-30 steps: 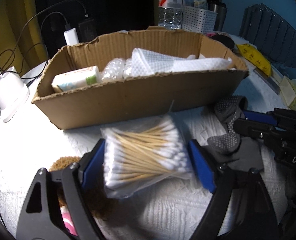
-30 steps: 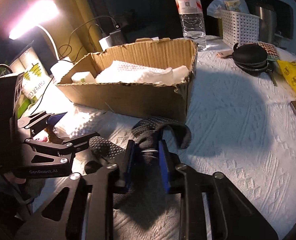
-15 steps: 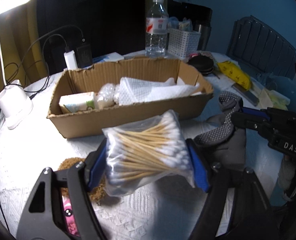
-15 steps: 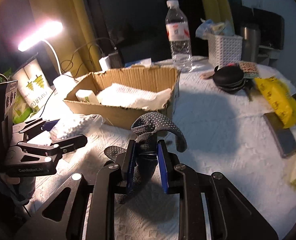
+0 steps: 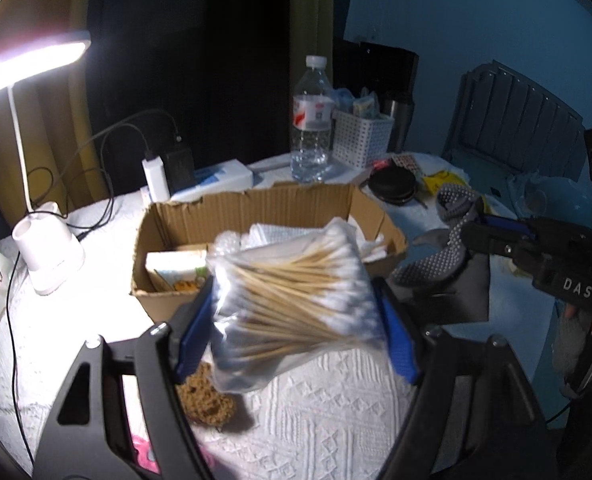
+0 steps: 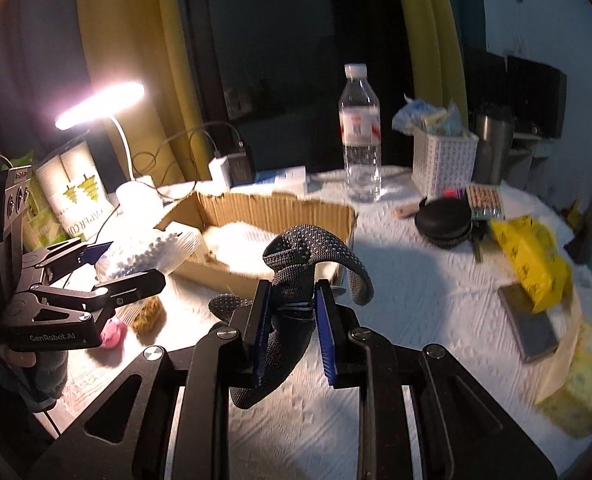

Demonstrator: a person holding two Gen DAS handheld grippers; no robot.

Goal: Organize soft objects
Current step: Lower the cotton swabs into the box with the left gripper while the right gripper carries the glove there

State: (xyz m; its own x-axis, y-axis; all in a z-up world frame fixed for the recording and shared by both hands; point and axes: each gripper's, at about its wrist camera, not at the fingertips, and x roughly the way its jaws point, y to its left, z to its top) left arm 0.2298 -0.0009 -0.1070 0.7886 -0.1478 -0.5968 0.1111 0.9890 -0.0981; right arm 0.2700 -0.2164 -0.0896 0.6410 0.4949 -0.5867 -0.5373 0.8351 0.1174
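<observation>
My left gripper [image 5: 296, 320] is shut on a clear bag of cotton swabs [image 5: 292, 292] and holds it in the air in front of the cardboard box [image 5: 256, 208]. The box holds white cloths [image 5: 280, 232] and a small carton [image 5: 176, 268]. My right gripper [image 6: 292, 316] is shut on a grey dotted sock [image 6: 296, 280] and holds it above the table near the box's right end [image 6: 335, 216]. The sock also shows in the left wrist view [image 5: 447, 248]. The left gripper with the swab bag also shows in the right wrist view [image 6: 96, 268].
A brown fuzzy item [image 5: 204, 396] and a pink toy [image 6: 112, 330] lie under the left gripper. A lit desk lamp [image 6: 100, 104], chargers [image 5: 168, 168], a water bottle [image 6: 359, 136], a white basket [image 6: 443, 160], a black case [image 6: 443, 224], a yellow packet [image 6: 535, 260] and a phone [image 6: 527, 320] stand around.
Both grippers have risen from the table, the left lifting the swab bag and the right lifting the sock. Both views now look down on the box from higher.
</observation>
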